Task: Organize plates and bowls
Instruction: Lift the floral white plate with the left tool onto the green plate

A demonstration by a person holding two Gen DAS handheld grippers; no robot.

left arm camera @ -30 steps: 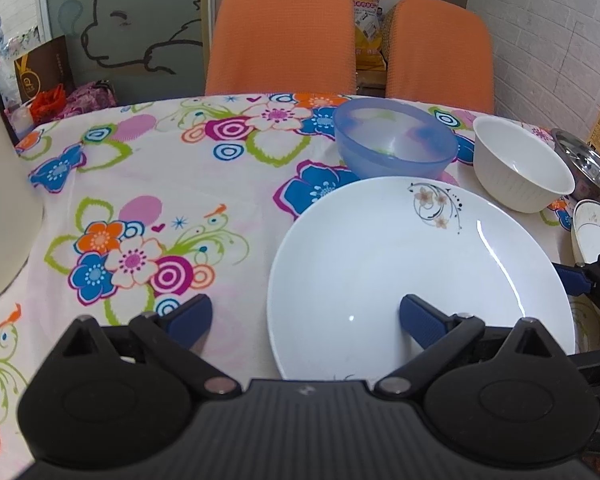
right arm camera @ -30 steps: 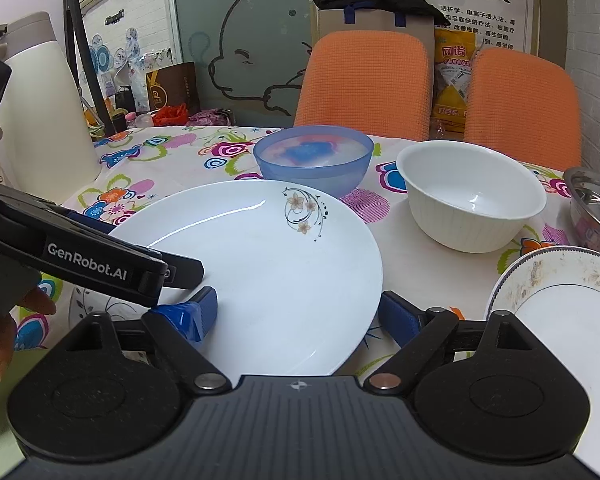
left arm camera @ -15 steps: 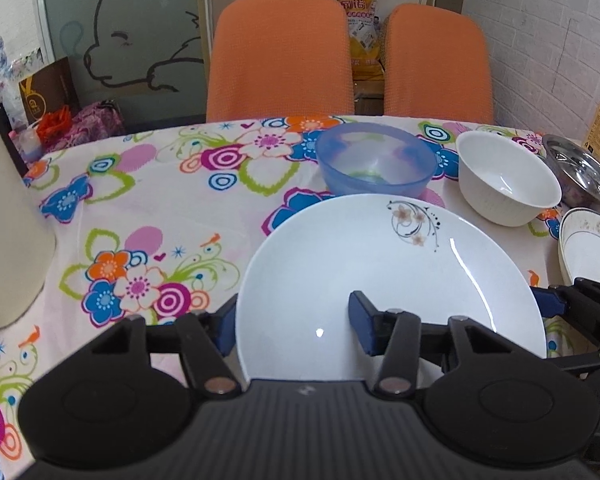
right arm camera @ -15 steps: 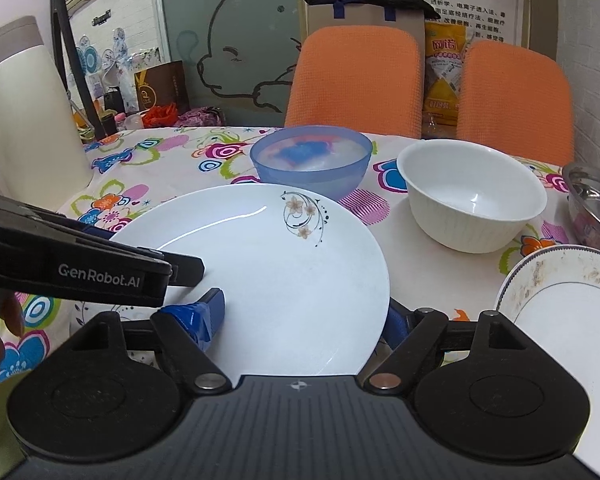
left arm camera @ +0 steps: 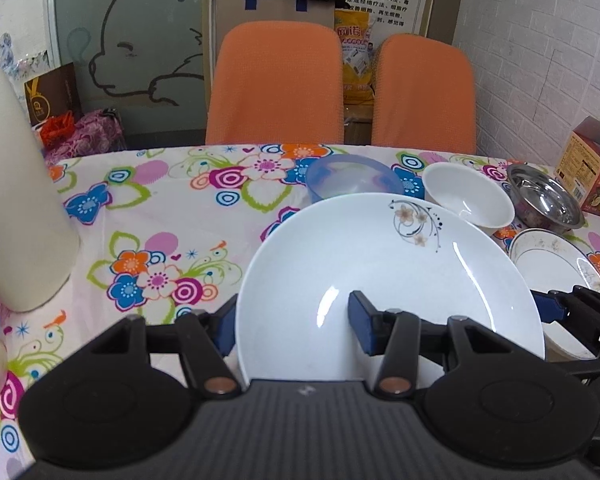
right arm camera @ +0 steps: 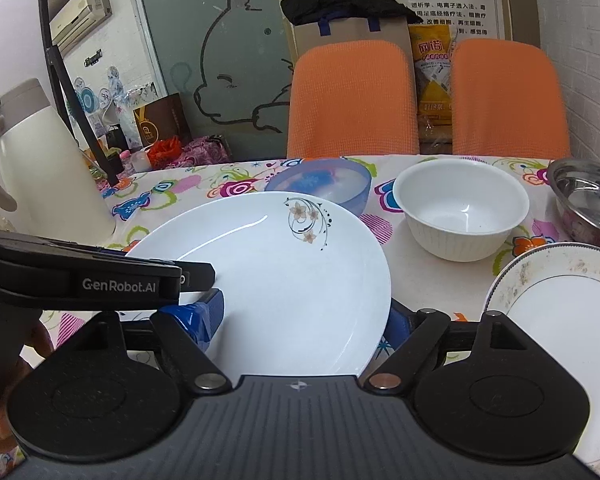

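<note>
A large white plate with a flower print [left arm camera: 388, 276] [right arm camera: 284, 272] is held tilted above the table by both grippers. My left gripper [left arm camera: 292, 324] is shut on its near left rim, one pad under and one on top. My right gripper [right arm camera: 304, 316] is shut on its near right rim. A blue plastic bowl [left arm camera: 352, 180] [right arm camera: 324, 182] and a white ribbed bowl [left arm camera: 468, 196] [right arm camera: 460, 208] stand behind the plate. A steel bowl [left arm camera: 544, 200] [right arm camera: 588, 196] and a gold-rimmed plate [left arm camera: 556, 256] [right arm camera: 560, 304] lie to the right.
A floral tablecloth [left arm camera: 160, 216] covers the table. A cream thermos jug [left arm camera: 16, 216] [right arm camera: 48, 176] stands at the left. A red box [left arm camera: 596, 168] stands at the far right. Two orange chairs [left arm camera: 276, 84] stand behind the table.
Both grippers have closed on the plate's rim and lifted it, tilting it up off the table. The views have risen and pulled back.
</note>
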